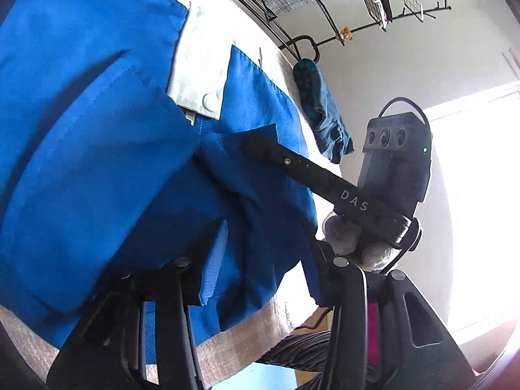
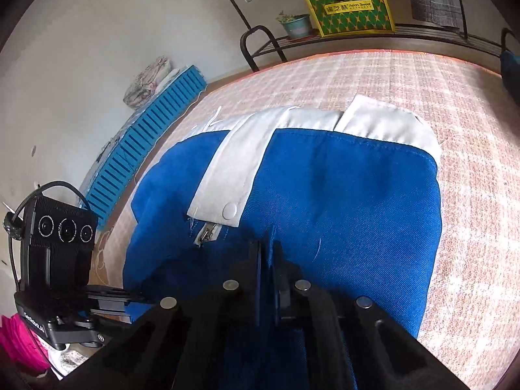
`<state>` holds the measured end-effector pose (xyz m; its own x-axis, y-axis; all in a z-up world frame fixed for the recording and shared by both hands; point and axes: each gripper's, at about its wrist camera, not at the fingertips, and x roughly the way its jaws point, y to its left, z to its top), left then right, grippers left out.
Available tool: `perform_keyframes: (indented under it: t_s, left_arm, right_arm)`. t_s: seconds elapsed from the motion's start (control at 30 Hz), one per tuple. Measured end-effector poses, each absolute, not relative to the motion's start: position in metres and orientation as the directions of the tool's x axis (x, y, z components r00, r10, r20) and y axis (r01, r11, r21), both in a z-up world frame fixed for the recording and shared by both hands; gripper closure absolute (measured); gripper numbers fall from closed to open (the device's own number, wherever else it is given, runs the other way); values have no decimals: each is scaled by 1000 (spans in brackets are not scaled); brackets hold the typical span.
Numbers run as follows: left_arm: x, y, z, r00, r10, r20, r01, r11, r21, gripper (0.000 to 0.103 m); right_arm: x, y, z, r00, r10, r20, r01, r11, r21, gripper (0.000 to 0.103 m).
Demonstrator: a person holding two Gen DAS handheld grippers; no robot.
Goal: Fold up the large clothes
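While both cameras sit low over the fabric, the right gripper [image 2: 266, 260] has its two fingers drawn nearly together on a raised fold of the blue jacket [image 2: 341, 201], a strip of blue cloth pinched between them. Left gripper [image 1: 260, 243] is spread wider in its own view, fingers apart with blue cloth bunched between and over them; cannot tell if it actually clamps the cloth there. In the right wrist view the left gripper [image 2: 107, 302] shows at lower left, its fingertips reaching into the jacket edge. In the left wrist view the right gripper [image 1: 260, 149] comes in from the right, long black finger marked DAS lying on the blue fabric, a gloved hand [image 1: 344, 237] under its body.

Jacket lies on a pinkish woven mat [image 2: 373, 78], mostly flat, folded over itself. White collar band [image 2: 234, 165] crosses the top, with a white snap button [image 2: 230, 210] at its lower end and a zipper pull [image 2: 204, 234] just below it.

Beyond the mat: a blue slatted crate [image 2: 146, 143] along the wall at left, a patterned cloth bundle [image 2: 146, 78] on top of it. Far edge has a black metal rack [image 2: 260, 45], a small potted plant [image 2: 294, 24] and a green-and-yellow bag [image 2: 351, 3]. A teal garment [image 1: 320, 110] hangs from the rack in the left wrist view.
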<state>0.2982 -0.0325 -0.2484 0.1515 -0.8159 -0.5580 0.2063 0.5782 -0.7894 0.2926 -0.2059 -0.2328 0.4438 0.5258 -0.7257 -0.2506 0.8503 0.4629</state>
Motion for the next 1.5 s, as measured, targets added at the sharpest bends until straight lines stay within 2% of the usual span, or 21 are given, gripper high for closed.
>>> perform_keyframes:
  t_s: [0.07, 0.13, 0.17, 0.2, 0.37, 0.6, 0.73, 0.8, 0.87, 0.93, 0.97, 1.0, 1.13, 1.2, 1.3, 1.37, 1.5]
  left_arm:
    - [299, -36, -247, 154, -800, -580, 223, 600, -768, 60]
    - [303, -37, -246, 162, -778, -607, 238, 628, -741, 72]
    - [304, -39, -246, 158, -779, -607, 243, 626, -741, 89]
    - [304, -41, -248, 149, -780, -608, 244, 624, -742, 100]
    - [284, -45, -241, 234, -751, -617, 303, 659, -688, 103]
    - [268, -46, -233, 266, -724, -636, 358, 687, -632, 103]
    - [265, -48, -226, 207, -731, -650, 394, 670, -629, 103]
    - [258, -38, -212, 221, -712, -667, 411, 688, -598, 103]
    - [256, -15, -197, 255, -714, -652, 410, 690, -596, 103]
    - [256, 15, -184, 349, -678, -647, 391, 732, -557, 94]
    - [262, 31, -181, 393, -651, -649, 368, 758, -538, 78]
    - [271, 44, -180, 435, -615, -657, 335, 788, -517, 71]
    - [307, 98, -190, 537, -504, -677, 192, 854, -484, 71]
    - [325, 113, -206, 503, -525, -687, 153, 836, -527, 71]
    - [343, 112, -240, 445, -426, -788, 116, 900, -421, 71]
    - [340, 109, -266, 383, -427, -819, 111, 902, -418, 70]
    - [336, 118, -260, 367, -445, -817, 100, 892, -441, 70]
  right_arm:
    - [293, -206, -233, 445, 528, -724, -250, 849, 465, 101]
    - [292, -205, -233, 445, 526, -724, -252, 850, 463, 101]
    - [292, -204, -233, 446, 527, -724, -251, 849, 464, 101]
    - [292, -204, -233, 446, 528, -723, -249, 849, 466, 101]
    - [291, -201, -230, 461, 511, -726, -252, 860, 445, 103]
    - [290, -204, -228, 497, 459, -737, -212, 887, 410, 103]
    - [287, -208, -224, 506, 451, -735, -177, 889, 423, 103]
    - [285, -215, -215, 526, 420, -740, -161, 903, 399, 91]
    - [276, -222, -202, 556, 399, -729, -165, 913, 373, 88]
    - [265, -229, -191, 573, 402, -714, -177, 912, 370, 85]
    - [261, -231, -188, 575, 406, -710, -188, 911, 367, 81]
    - [255, -233, -186, 580, 396, -712, -191, 915, 354, 80]
    - [242, -243, -193, 589, 366, -720, -156, 926, 343, 74]
    - [240, -244, -199, 586, 345, -733, -140, 934, 328, 74]
    - [242, -242, -213, 555, 328, -765, -119, 941, 317, 74]
    - [241, -244, -232, 501, 328, -801, -78, 939, 336, 74]
    - [236, -252, -235, 457, 361, -813, -79, 927, 367, 75]
